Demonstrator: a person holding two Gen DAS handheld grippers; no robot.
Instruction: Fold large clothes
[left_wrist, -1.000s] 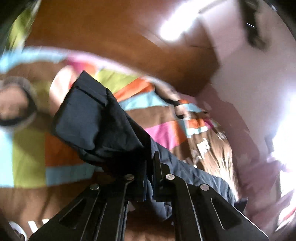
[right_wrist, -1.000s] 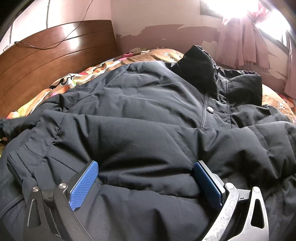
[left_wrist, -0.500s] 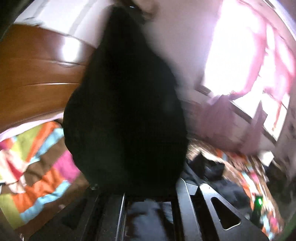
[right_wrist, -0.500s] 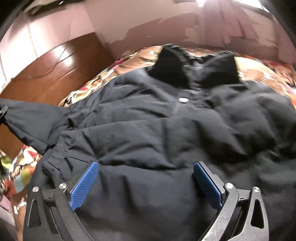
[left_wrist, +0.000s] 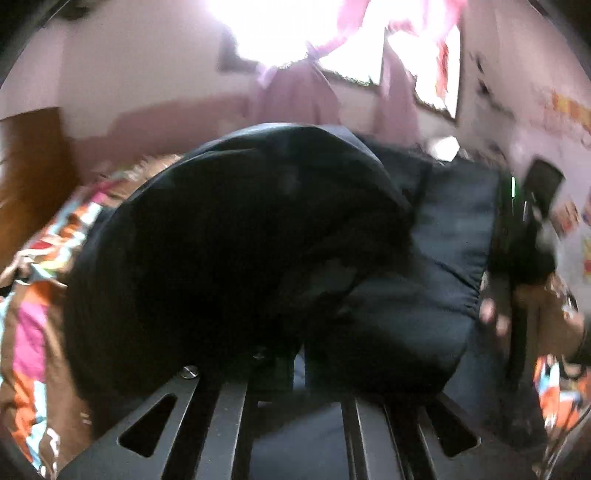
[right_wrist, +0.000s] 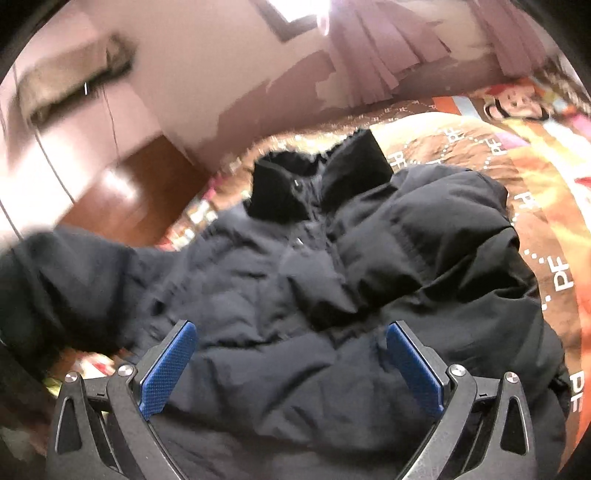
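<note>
A dark navy padded jacket (right_wrist: 332, 295) lies front-up on the bed, its collar (right_wrist: 317, 184) at the far end. My left gripper (left_wrist: 291, 369) is shut on the jacket's sleeve (left_wrist: 221, 240), which bulges up in front of the lens over the jacket body (left_wrist: 443, 240). That sleeve shows at the left of the right wrist view (right_wrist: 62, 288). My right gripper (right_wrist: 288, 354) is open, its blue pads (right_wrist: 166, 369) spread just above the jacket's lower part, holding nothing.
A colourful patterned bedspread (right_wrist: 535, 166) covers the bed. A wooden headboard (right_wrist: 125, 199) stands at the left, with a pink wall and curtains (right_wrist: 376, 55) behind. The person's right hand with the other gripper (left_wrist: 524, 240) shows at the right of the left wrist view.
My left gripper has swung the sleeve up and over toward the jacket body. My right gripper has lifted and tilted, staying open over the jacket.
</note>
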